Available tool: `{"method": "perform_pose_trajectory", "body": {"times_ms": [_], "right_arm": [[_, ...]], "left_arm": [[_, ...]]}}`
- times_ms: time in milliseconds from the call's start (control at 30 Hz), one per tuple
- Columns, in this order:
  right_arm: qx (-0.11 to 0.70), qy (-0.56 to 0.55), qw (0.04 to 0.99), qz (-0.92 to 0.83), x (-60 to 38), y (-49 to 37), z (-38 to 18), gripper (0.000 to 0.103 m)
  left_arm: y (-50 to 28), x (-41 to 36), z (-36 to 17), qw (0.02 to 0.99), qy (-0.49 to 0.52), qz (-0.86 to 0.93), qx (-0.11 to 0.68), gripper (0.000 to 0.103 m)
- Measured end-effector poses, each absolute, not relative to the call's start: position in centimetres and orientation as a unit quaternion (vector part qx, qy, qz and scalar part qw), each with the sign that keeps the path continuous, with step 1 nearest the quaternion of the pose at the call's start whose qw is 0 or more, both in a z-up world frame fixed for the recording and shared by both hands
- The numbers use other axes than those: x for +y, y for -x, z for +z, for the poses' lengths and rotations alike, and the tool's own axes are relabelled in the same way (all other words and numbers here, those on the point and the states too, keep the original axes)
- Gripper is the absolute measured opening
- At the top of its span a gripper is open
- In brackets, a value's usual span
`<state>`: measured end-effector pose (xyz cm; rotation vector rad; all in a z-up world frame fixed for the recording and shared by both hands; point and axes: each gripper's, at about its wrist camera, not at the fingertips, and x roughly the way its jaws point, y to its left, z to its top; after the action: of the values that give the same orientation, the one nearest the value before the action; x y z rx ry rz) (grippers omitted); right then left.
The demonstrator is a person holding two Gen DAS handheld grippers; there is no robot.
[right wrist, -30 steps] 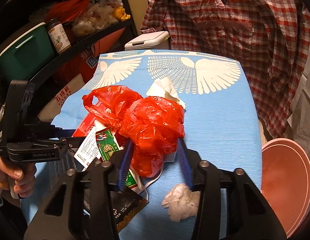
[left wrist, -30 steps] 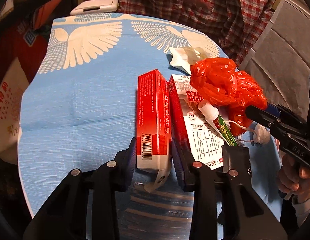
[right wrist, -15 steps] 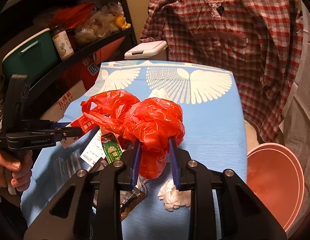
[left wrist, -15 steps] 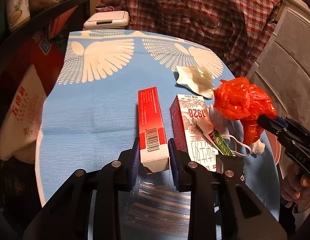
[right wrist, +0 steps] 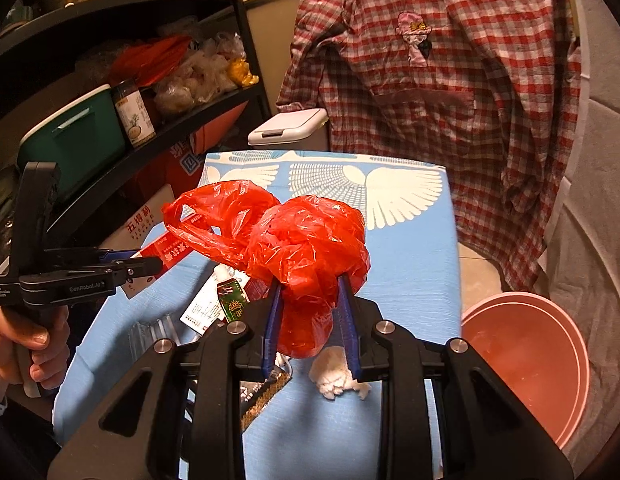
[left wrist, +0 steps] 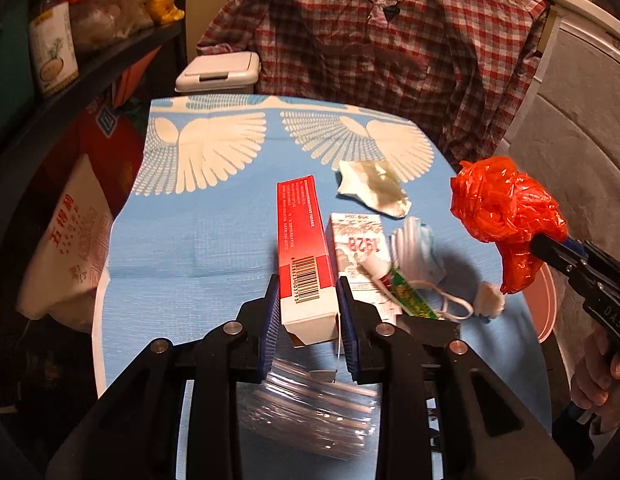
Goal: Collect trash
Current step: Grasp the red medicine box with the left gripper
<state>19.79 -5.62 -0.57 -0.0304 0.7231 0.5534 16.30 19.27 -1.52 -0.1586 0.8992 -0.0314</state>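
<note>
My left gripper (left wrist: 306, 308) is shut on a long red box (left wrist: 304, 248) and holds it above the blue cloth table (left wrist: 190, 240). My right gripper (right wrist: 310, 308) is shut on a crumpled red plastic bag (right wrist: 302, 248), lifted off the table; the bag also shows in the left wrist view (left wrist: 506, 212). On the table lie a white milk carton (left wrist: 358, 252), a green tube (left wrist: 406, 292), a face mask (left wrist: 418, 256), a crumpled wrapper (left wrist: 374, 188), a tissue ball (right wrist: 334, 372) and a clear plastic piece (left wrist: 306, 412).
A pink basin (right wrist: 530, 360) stands on the floor right of the table. A white lidded bin (left wrist: 218, 72) stands behind the table. A checked shirt (right wrist: 450, 80) hangs at the back. A dark shelf (right wrist: 110, 120) with jars and bags is on the left.
Both grippers have risen: the left lifts the red box off the table, the right lifts the red bag up and to the right, which uncovers the mask and carton.
</note>
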Motion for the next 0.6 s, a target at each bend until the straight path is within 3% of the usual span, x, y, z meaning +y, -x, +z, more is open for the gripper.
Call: {"method": "perform_pose_trajectory", "body": {"times_ms": [600], "right_arm": [[0.332,-0.009,0.917,0.223,-11.8,-17.6,1.7,0.027]], "left_arm": [[-14.5,13.9,2.1,0.913,0.069,-0.032,0.4,0.027]]}}
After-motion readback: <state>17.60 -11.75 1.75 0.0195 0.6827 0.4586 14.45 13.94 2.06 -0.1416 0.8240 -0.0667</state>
